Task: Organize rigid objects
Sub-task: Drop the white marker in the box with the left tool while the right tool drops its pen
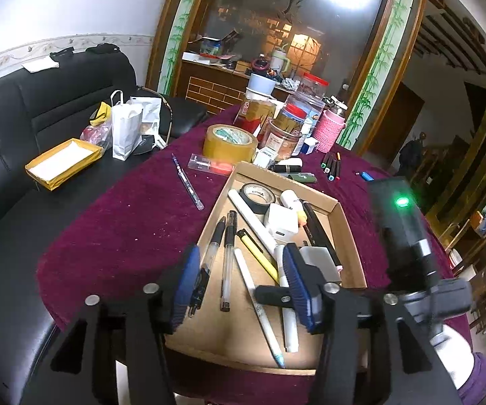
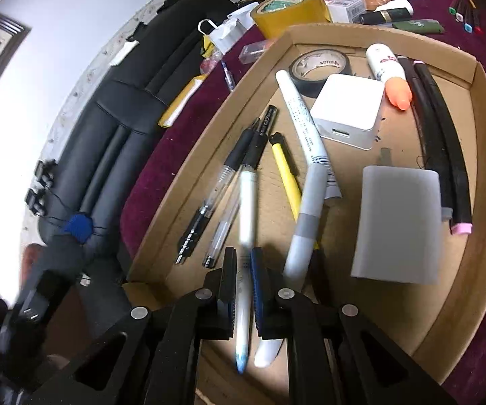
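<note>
We note a tabletop (image 1: 134,222) under plush maroon cloth, with a black leather sofa (image 1: 40,108) off to the left of our jaws. Left gripper (image 1: 239,287): jaws spread and empty, with clear-barrelled pens between them in the shallow cardboard tray (image 2: 459,290). Right gripper (image 2: 243,290): jaws pinching a white pen (image 2: 248,202); beyond them lies a black tape roll (image 2: 320,64), print unreadable.
</note>
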{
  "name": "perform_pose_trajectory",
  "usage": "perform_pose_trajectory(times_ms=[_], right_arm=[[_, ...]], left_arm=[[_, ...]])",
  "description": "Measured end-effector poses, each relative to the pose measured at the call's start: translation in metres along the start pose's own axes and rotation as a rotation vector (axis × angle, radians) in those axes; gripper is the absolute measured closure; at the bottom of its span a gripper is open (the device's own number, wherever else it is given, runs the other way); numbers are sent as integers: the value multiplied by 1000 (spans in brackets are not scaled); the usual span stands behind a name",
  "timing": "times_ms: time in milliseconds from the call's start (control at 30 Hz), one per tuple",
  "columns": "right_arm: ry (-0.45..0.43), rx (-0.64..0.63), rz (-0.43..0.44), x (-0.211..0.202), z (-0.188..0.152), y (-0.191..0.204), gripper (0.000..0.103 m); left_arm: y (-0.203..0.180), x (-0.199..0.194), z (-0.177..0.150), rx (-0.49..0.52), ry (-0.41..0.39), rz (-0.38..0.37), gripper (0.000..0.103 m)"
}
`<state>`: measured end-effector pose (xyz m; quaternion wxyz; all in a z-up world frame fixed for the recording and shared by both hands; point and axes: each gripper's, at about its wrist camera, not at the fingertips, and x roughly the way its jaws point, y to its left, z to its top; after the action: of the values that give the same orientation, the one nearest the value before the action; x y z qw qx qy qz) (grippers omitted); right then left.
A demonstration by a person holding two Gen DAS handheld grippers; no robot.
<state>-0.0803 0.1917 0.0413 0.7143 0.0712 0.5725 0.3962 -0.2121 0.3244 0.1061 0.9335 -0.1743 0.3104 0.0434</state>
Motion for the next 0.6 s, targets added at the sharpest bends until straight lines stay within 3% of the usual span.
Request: perform_pose_trajectory(times_ms=[133,300,433,600], right_arm=[[-70,-39,-75,-24,-7,2,93],[-36,-59,-140,-5,-7,7,92],[7,-70,-44,10,-1,8,89],[-61,-40,-53,-18,4,-10,86]], left_arm=[[8,0,-1,-15,-9,2,43],[14,0,-1,-27,-15,10,38],[15,-1,0,-23,-22,21,32],[11,-3,-1,3,-26,37,26]])
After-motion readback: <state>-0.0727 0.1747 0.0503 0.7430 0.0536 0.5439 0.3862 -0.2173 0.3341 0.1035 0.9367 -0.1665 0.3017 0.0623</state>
